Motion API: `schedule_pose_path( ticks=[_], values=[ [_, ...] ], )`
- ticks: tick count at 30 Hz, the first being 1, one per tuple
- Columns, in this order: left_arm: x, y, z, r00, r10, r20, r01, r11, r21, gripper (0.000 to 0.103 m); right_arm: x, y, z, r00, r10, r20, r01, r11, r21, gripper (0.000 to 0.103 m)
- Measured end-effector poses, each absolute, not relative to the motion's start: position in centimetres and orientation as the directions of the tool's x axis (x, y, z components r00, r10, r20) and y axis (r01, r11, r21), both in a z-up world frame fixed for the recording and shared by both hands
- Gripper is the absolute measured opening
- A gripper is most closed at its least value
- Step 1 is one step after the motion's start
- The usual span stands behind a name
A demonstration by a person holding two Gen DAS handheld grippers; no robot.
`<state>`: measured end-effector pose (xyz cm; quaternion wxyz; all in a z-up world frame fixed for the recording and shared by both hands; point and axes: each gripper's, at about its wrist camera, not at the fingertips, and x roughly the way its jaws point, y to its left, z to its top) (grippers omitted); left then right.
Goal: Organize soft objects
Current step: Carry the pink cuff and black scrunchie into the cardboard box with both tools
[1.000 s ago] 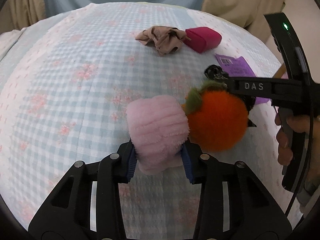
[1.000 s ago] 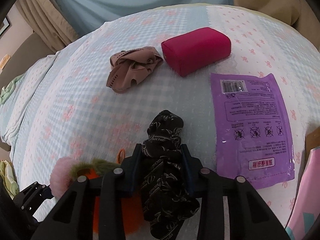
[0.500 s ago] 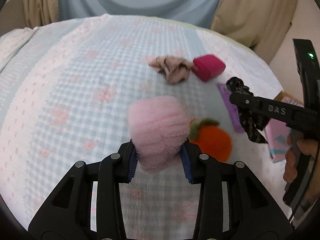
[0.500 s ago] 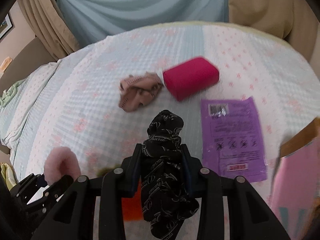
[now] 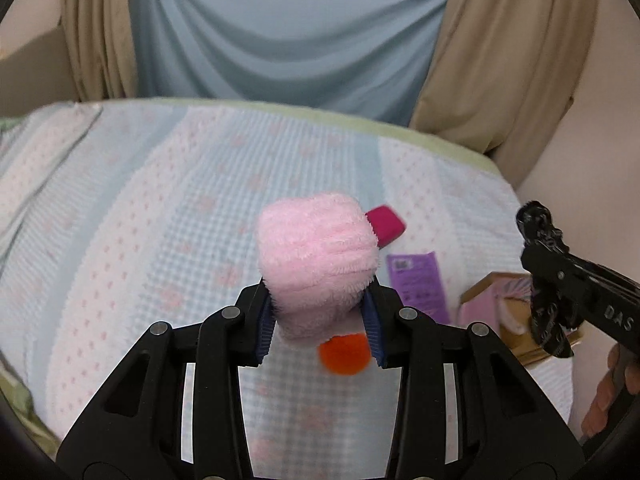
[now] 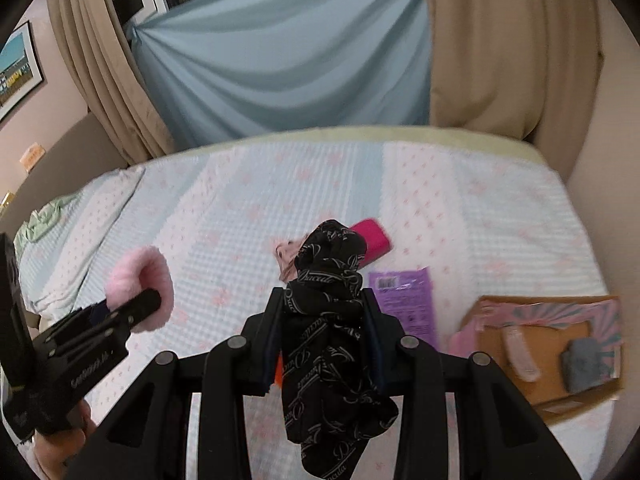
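Note:
My left gripper [image 5: 319, 312] is shut on a fluffy pink soft item [image 5: 316, 258] and holds it well above the bed; it also shows in the right wrist view [image 6: 140, 280]. My right gripper [image 6: 323, 322] is shut on a black patterned cloth [image 6: 332, 320], lifted above the bed; it shows at the right of the left wrist view [image 5: 546, 284]. An orange plush [image 5: 344, 354] lies on the bed below my left gripper. A magenta pouch [image 6: 372, 238] and a beige crumpled cloth [image 6: 286, 252] lie further back.
A purple flat packet [image 6: 406, 300] lies on the checked bedspread [image 6: 224, 240]. An open cardboard box [image 6: 552, 344] with a pink lining holds a grey item and a pale item at the bed's right edge. Curtains hang behind the bed.
Both grippers have risen high above the bed with their items. The orange plush stayed on the bed. The cardboard box has come into view at the right.

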<state>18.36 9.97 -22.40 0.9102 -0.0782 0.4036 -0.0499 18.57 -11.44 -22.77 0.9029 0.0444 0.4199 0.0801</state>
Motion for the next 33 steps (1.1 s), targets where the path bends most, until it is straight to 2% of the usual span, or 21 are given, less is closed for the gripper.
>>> schedule_pose_path(
  ticks=[9, 18, 26, 33],
  values=[
    [14.8, 4.0, -15.9, 0.650, -0.182, -0.738, 0.048, 0.979, -0.199, 0.034, 13.3, -16.0, -15.5, 0.667, 0.155, -0.729, -0.094, 0.988, 0.124, 0.033],
    [14.8, -6.3, -13.4, 0.642, -0.258, -0.722, 0.169, 0.966, -0.195, 0.034, 10.2, -24.6, -13.8, 0.680, 0.085, -0.728, -0.017, 0.995, 0.101, 0.033],
    [16.3, -16.9, -16.8, 0.538, -0.347, -0.768, 0.286, 0.932, -0.221, 0.034, 10.2, -34.1, -15.9, 0.633, -0.026, -0.773, 0.127, 0.989, 0.072, 0.033],
    [18.5, -25.0, -21.5, 0.419, -0.365, -0.831, 0.363, 0.907, -0.215, 0.034, 12.5, -41.0, -20.3, 0.529, -0.027, -0.848, 0.222, 0.969, 0.108, 0.033]
  ],
)
